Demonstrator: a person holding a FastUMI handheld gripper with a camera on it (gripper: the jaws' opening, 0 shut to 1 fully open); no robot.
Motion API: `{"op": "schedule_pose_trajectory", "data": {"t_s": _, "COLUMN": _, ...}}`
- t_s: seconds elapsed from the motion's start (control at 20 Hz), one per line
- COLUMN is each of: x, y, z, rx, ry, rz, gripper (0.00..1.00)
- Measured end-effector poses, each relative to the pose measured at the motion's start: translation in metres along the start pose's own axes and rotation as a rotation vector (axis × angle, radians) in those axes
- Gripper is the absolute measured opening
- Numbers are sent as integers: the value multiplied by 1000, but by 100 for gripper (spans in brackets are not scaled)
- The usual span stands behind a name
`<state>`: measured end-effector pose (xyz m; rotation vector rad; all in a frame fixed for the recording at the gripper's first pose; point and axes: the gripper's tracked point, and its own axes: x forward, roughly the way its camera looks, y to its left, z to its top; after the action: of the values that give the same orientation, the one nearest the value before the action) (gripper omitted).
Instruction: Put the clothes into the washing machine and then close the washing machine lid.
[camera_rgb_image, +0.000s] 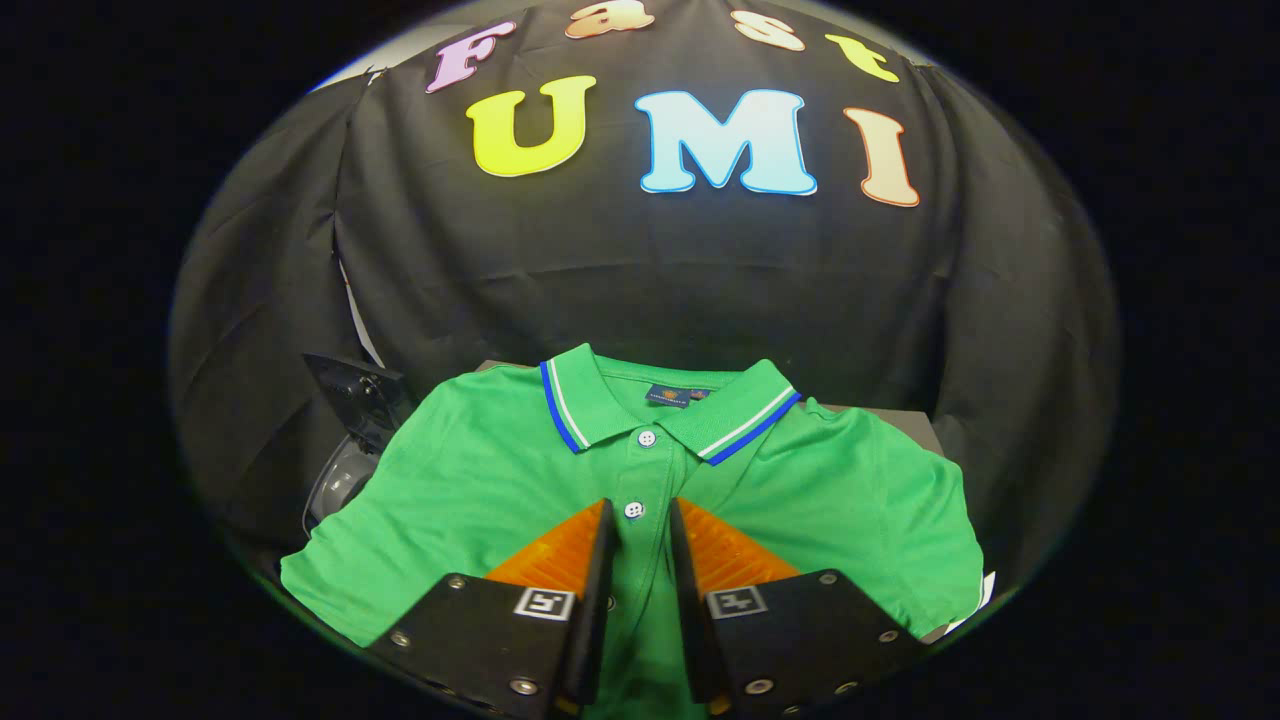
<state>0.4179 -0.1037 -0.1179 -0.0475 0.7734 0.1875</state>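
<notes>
Left of the green polo shirt (480, 480), a dark hinged lid (352, 392) stands raised over a greyish rounded object (338, 482), identity unclear. The shirt lies spread flat, collar toward the black cloth wall (640, 270). The gripper (640, 520) hovers over the shirt's button placket, fingers (560, 555) slightly apart with a narrow gap, clamped on nothing.

One green polo shirt (520, 470) (two buttons)
</notes>
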Motion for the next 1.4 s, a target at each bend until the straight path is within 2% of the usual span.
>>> {"op": "schedule_pose_trajectory", "data": {"t_s": 0.05, "x": 0, "y": -1, "z": 1, "rx": 17, "ry": -2, "rz": 7, "gripper": 21}}
{"op": "schedule_pose_trajectory", "data": {"t_s": 0.2, "x": 1, "y": 0, "z": 1, "rx": 37, "ry": -9, "rz": 20, "gripper": 10}}
{"op": "schedule_pose_trajectory", "data": {"t_s": 0.25, "x": 0, "y": 1, "z": 2, "rx": 50, "ry": -7, "rz": 19, "gripper": 3}}
{"op": "schedule_pose_trajectory", "data": {"t_s": 0.3, "x": -1, "y": 2, "z": 3, "rx": 61, "ry": -11, "rz": 23, "gripper": 1}}
{"op": "schedule_pose_trajectory", "data": {"t_s": 0.45, "x": -7, "y": 4, "z": 10, "rx": 96, "ry": -61, "rz": 38, "gripper": 0}}
{"op": "schedule_pose_trajectory", "data": {"t_s": 0.75, "x": -38, "y": 18, "z": 45, "rx": 227, "ry": -216, "rz": 145, "gripper": 0}}
{"op": "schedule_pose_trajectory", "data": {"t_s": 1.05, "x": -71, "y": 68, "z": 83, "rx": 271, "ry": -360, "rz": 243, "gripper": 0}}
{"op": "schedule_pose_trajectory", "data": {"t_s": 1.4, "x": -92, "y": 146, "z": 110, "rx": 233, "ry": -461, "rz": 315, "gripper": 0}}
